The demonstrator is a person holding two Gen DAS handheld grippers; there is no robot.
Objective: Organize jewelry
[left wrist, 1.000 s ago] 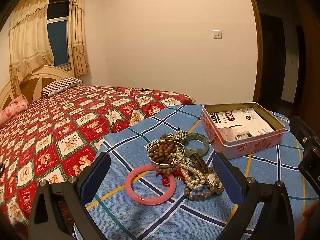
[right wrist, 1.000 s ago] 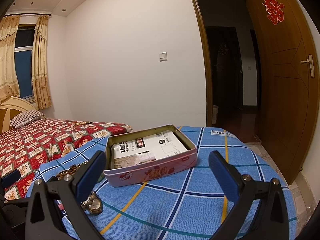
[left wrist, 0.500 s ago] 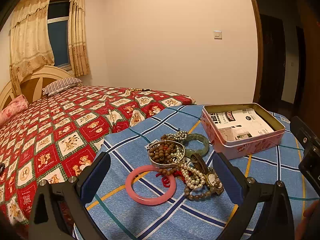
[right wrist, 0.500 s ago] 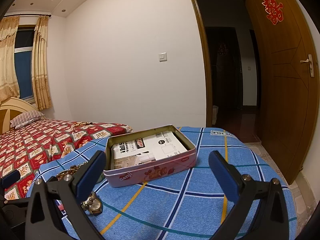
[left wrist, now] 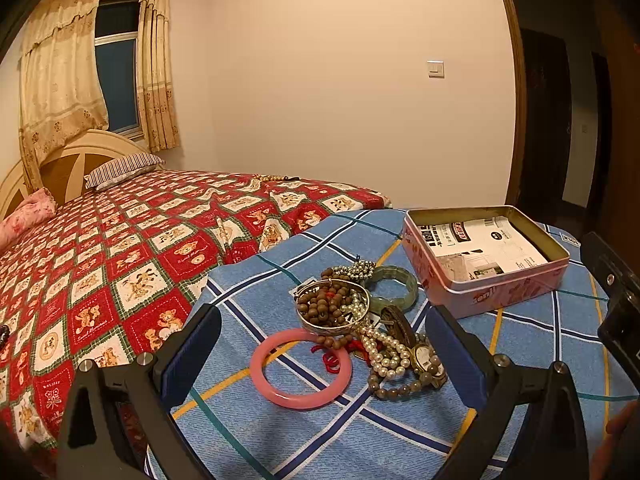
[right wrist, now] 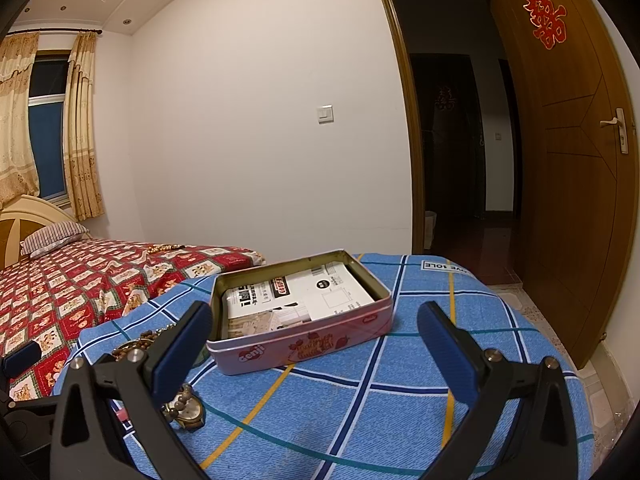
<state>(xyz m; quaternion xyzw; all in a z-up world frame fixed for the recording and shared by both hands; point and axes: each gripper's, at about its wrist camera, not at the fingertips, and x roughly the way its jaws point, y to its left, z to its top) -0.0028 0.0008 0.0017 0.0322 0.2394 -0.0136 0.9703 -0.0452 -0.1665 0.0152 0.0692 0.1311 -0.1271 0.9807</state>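
A heap of jewelry lies on a blue checked cloth (left wrist: 304, 436): a pink bangle (left wrist: 300, 367), a silver bangle holding brown wooden beads (left wrist: 332, 306), a green jade bracelet (left wrist: 394, 286), a pearl strand (left wrist: 380, 346) and a watch (left wrist: 422, 354). An open pink tin (left wrist: 486, 258) lined with printed paper stands to their right; it also shows in the right wrist view (right wrist: 300, 312). My left gripper (left wrist: 322, 346) is open above the heap, empty. My right gripper (right wrist: 314, 340) is open in front of the tin, empty. The watch (right wrist: 188, 410) shows by its left finger.
A bed with a red patterned cover (left wrist: 100, 248) lies left of the cloth-covered table. An open wooden door (right wrist: 568, 184) and a dark doorway (right wrist: 452, 152) are to the right. The table's right edge (right wrist: 576, 392) drops to the tiled floor.
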